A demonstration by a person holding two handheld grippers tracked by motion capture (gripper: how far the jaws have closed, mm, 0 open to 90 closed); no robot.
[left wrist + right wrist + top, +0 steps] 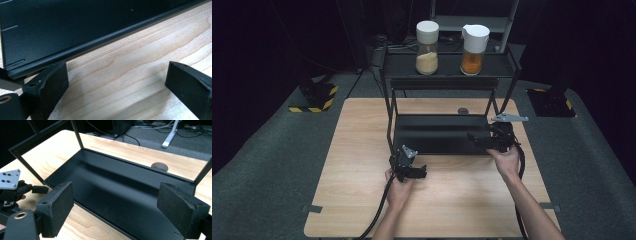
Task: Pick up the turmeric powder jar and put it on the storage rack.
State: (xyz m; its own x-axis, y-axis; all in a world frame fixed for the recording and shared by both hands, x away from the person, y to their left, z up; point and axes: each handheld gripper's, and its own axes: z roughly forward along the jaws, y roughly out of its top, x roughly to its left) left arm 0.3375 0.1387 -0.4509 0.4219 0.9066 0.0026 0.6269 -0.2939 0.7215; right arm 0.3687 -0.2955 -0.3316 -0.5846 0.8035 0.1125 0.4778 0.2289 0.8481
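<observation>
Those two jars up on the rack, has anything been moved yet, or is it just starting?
Just starting, it seems. Both jars stand on the rack's top shelf; the bottom shelf is bare. The left gripper and right gripper are open, holding nothing, near the bottom shelf. Any handling of the jars is still ahead.

Two white-lidded jars (427, 47) (one pale-filled, one amber) stand apart on the top tier, hazard-striped bases (314, 97) behind.

Bright tabletop, dark surroundings, soft shadows
</observation>
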